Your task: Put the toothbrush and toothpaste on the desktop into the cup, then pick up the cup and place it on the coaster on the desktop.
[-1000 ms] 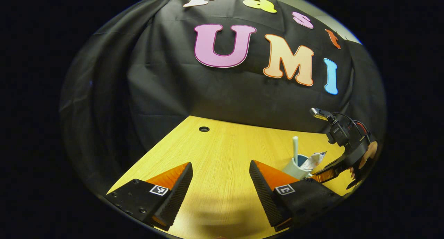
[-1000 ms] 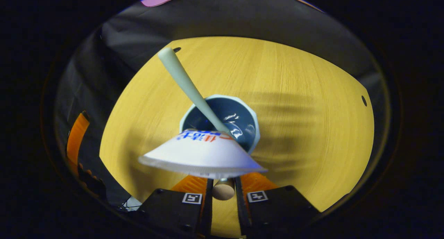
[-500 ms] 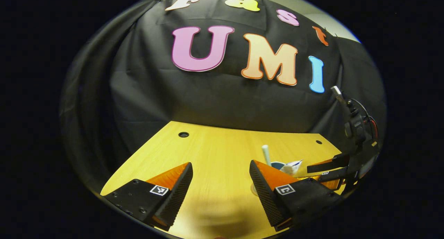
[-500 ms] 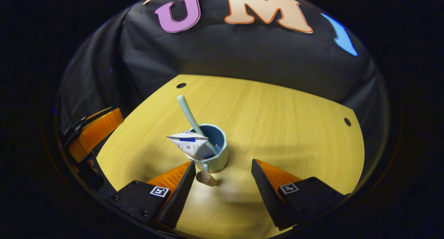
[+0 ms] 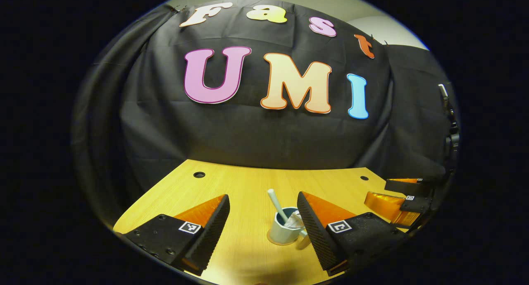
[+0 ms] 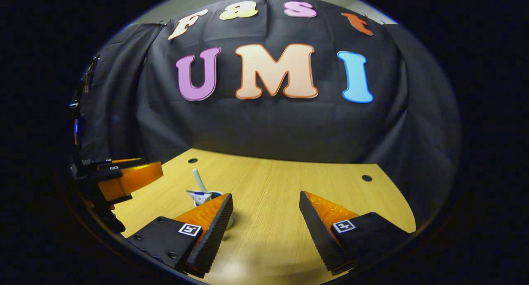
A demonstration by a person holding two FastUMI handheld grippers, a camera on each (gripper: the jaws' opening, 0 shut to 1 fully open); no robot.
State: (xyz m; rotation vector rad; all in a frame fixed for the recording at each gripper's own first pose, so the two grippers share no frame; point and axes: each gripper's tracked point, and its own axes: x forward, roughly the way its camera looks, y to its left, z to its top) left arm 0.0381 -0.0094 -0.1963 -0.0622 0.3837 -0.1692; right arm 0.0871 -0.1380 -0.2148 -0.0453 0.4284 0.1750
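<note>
A pale blue cup [image 5: 284, 232] stands on the yellow desktop [image 5: 244, 185], seemingly on a pale round coaster [image 5: 270, 238]. A light toothbrush [image 5: 274, 201] and a white toothpaste tube [image 5: 294, 220] stick out of the cup. My left gripper [image 5: 262, 194] is open, and the cup sits low between its fingers, close to the right one. My right gripper [image 6: 265, 194] is open and holds nothing. In the right gripper view, its left finger partly hides the cup [image 6: 206, 195], with the toothbrush [image 6: 198, 179] and the toothpaste [image 6: 196, 193] above the rim. Each view shows the other gripper at its side edge: the right gripper [image 5: 377, 191] and the left gripper [image 6: 152, 166].
The desktop [image 6: 281, 181] has small round holes near its back corners [image 5: 199, 174] [image 6: 366, 178]. The black booth cloth hangs right behind the desk's far edge.
My right gripper, shut on the cup's handle a second ago, has opened and drawn back from the cup. The left gripper view has swung so the cup now sits between its fingers.
</note>
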